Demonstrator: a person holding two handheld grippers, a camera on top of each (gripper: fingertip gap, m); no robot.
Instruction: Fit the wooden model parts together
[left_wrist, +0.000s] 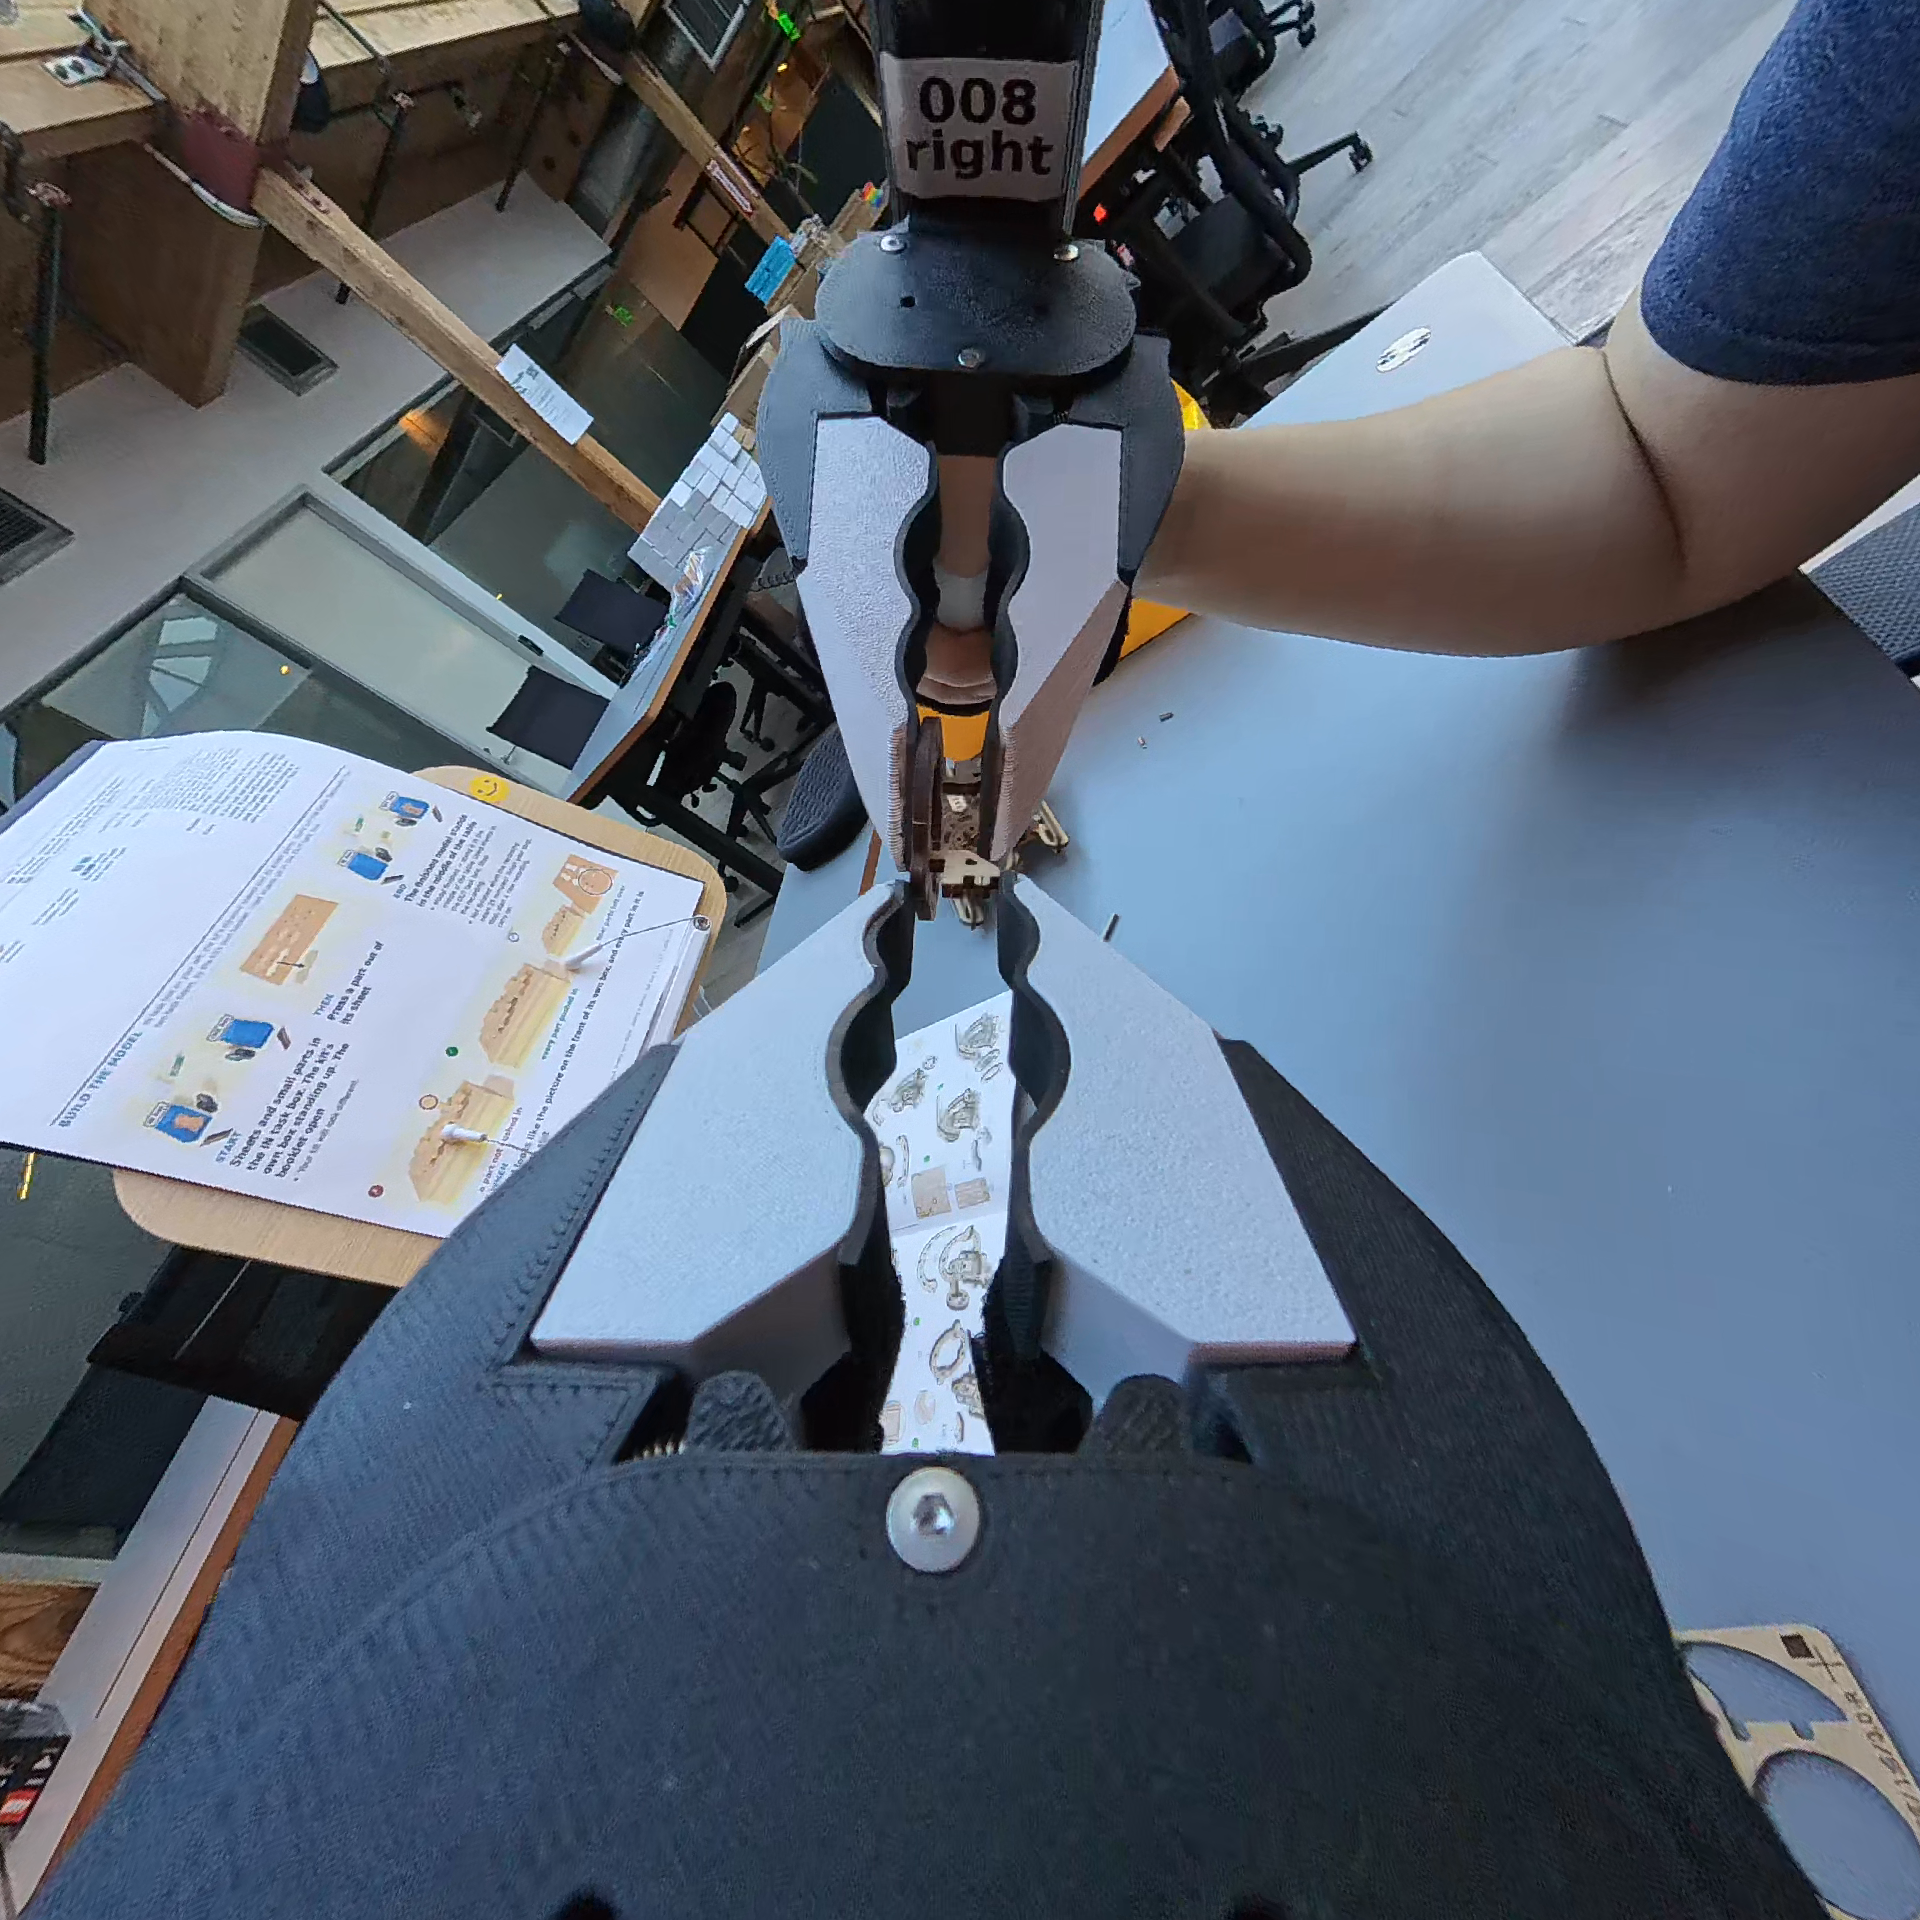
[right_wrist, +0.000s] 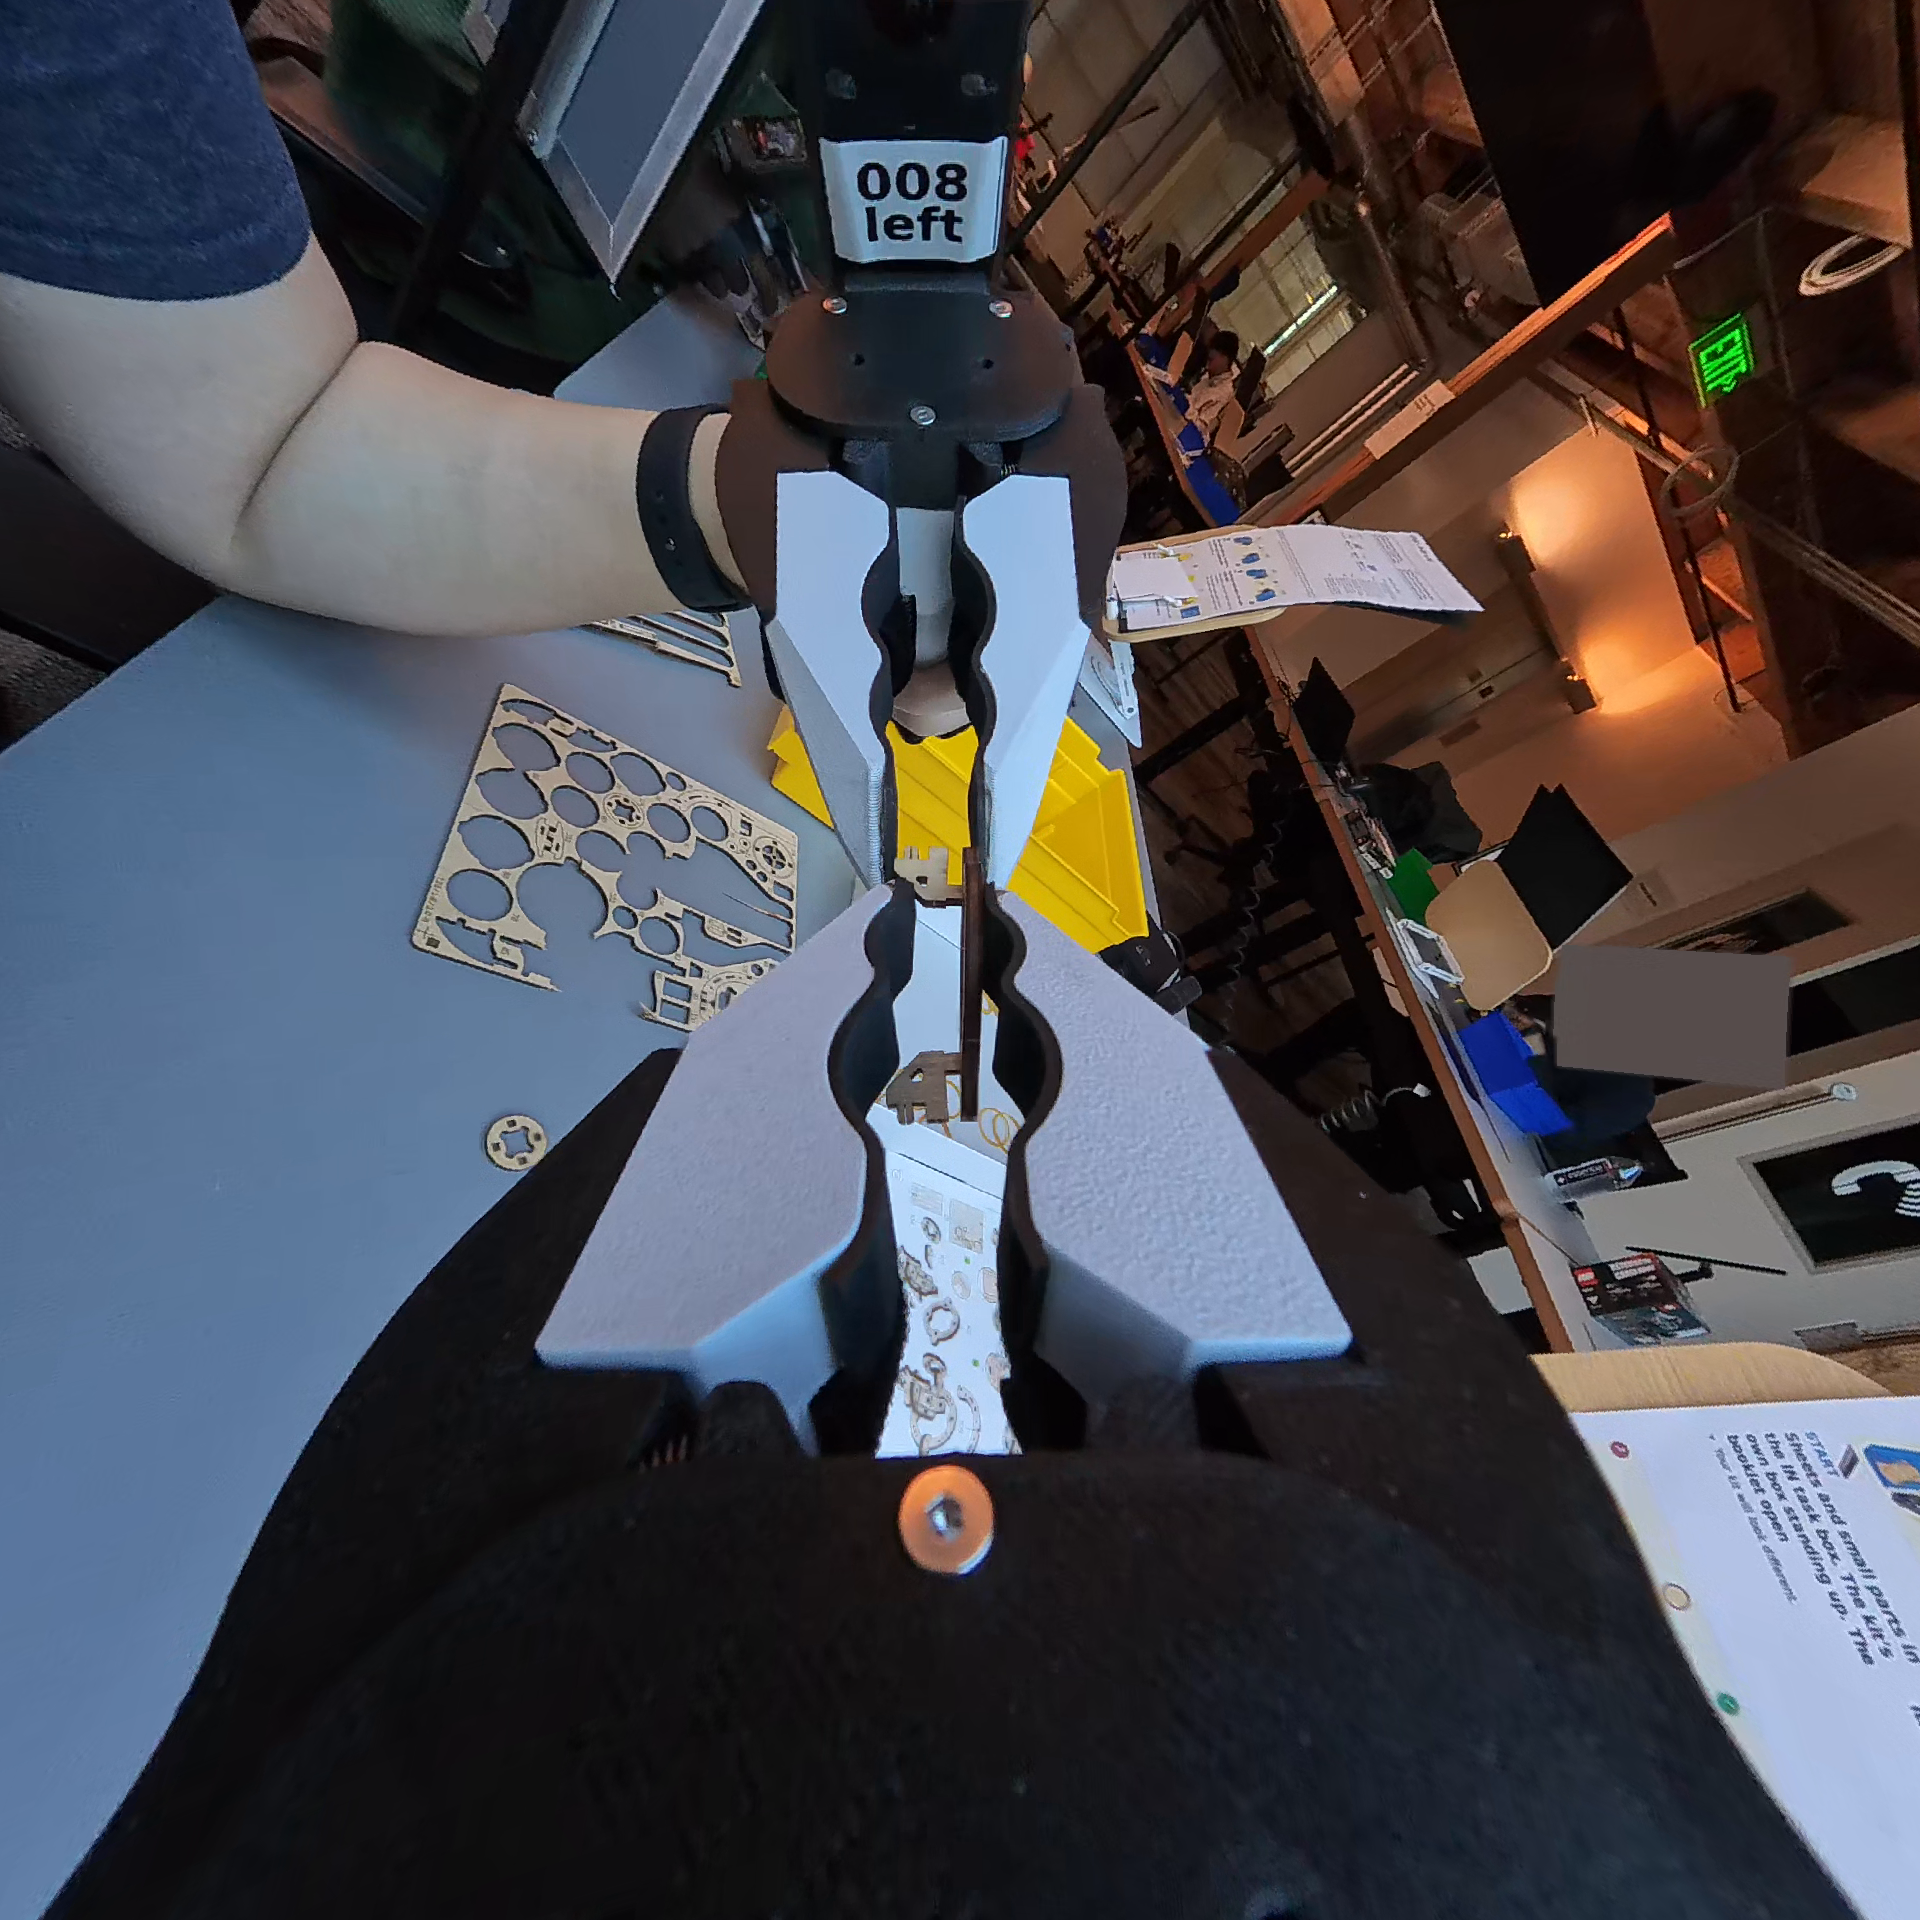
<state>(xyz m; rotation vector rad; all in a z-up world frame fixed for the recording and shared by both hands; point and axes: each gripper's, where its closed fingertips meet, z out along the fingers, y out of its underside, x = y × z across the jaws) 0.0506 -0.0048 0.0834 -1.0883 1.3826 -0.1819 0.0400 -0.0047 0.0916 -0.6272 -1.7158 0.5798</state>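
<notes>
My two grippers meet tip to tip above the grey table (left_wrist: 1455, 1039). In the left wrist view my left gripper (left_wrist: 951, 909) is narrowed almost shut, its tips at a small pale wooden piece (left_wrist: 961, 871), though I cannot tell whether they actually pinch it. Opposite it, my right gripper (left_wrist: 948, 831) is closed on a thin dark disc (left_wrist: 925, 800) seen edge-on. The right wrist view shows that grip better: the disc (right_wrist: 971, 997) runs as a dark strip along my right gripper's (right_wrist: 951, 904) right finger (right_wrist: 1143, 1143), with a pale notched part (right_wrist: 920, 1086) beside it lower down. There the left gripper (right_wrist: 935, 862) has its tips at a pale toothed piece (right_wrist: 928, 871). Only the right view shows the punched-out sheet (right_wrist: 613, 862) on the table, a loose wooden ring (right_wrist: 516, 1141) near it, and a yellow bin (right_wrist: 1070, 852) behind the left gripper. Only the left view shows the instruction sheet on its clipboard (left_wrist: 312, 987) in full. Both views catch a parts booklet (left_wrist: 951, 1143) lying under the fingers.
</notes>
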